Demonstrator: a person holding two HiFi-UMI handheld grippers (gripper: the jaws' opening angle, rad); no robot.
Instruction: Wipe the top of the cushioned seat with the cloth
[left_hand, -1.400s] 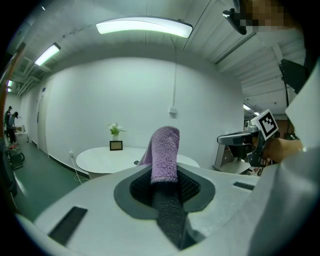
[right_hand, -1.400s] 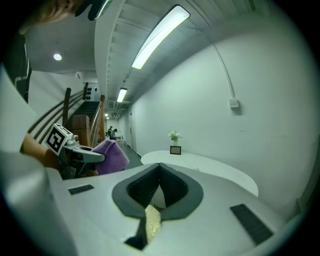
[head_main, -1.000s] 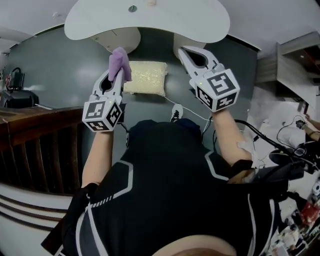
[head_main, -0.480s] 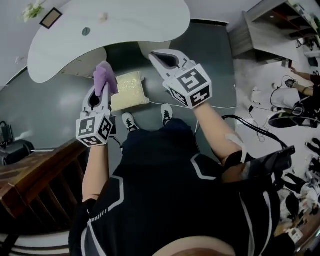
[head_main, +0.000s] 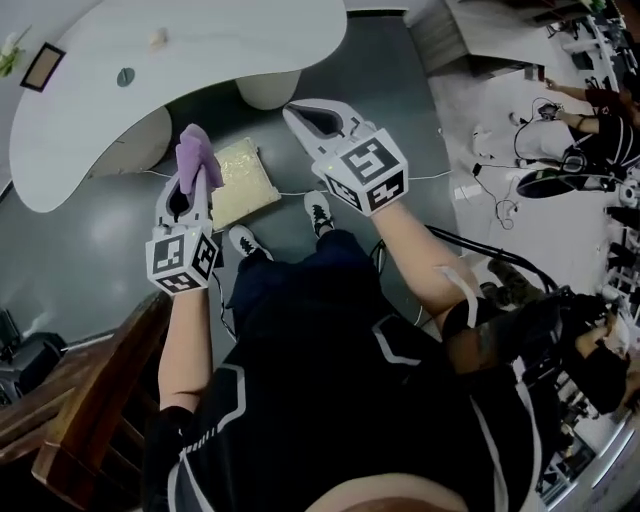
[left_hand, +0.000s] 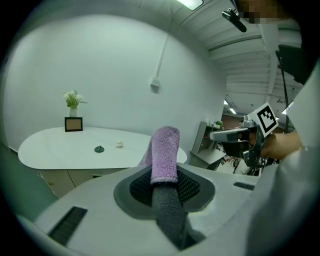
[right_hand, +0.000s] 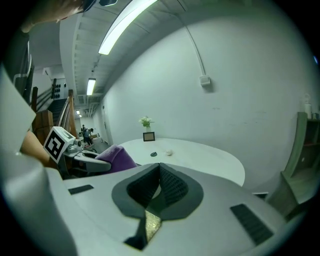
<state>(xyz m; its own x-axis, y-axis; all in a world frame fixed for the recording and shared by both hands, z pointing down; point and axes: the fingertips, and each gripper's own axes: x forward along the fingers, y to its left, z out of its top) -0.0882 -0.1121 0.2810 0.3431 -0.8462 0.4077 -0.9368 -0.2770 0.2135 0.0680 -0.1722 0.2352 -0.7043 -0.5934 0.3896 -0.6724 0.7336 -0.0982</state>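
My left gripper (head_main: 186, 188) is shut on a purple cloth (head_main: 195, 155), which sticks up past its tips (left_hand: 165, 150). It hangs in the air above the left edge of the pale yellow cushioned seat (head_main: 245, 185), which lies on the grey floor beside the white table. To the right, my right gripper (head_main: 312, 117) is held in the air just past the cushion's far corner. Its jaws are shut with nothing between them (right_hand: 159, 172). A sliver of the cushion (right_hand: 151, 222) shows under the jaws. Each gripper sees the other: the right gripper (left_hand: 235, 135), the left gripper (right_hand: 92, 162).
A white kidney-shaped table (head_main: 150, 80) carries a small picture frame (left_hand: 73, 124), a flower vase (left_hand: 73, 101) and small bits. A white cable (head_main: 440, 178) crosses the floor. A dark wooden railing (head_main: 90, 400) stands at the lower left. The person's shoes (head_main: 318, 212) are near the cushion.
The head view has swung, so table and cushion have slid left and down. Both grippers keep their pose relative to each other, and the left one still holds the cloth.
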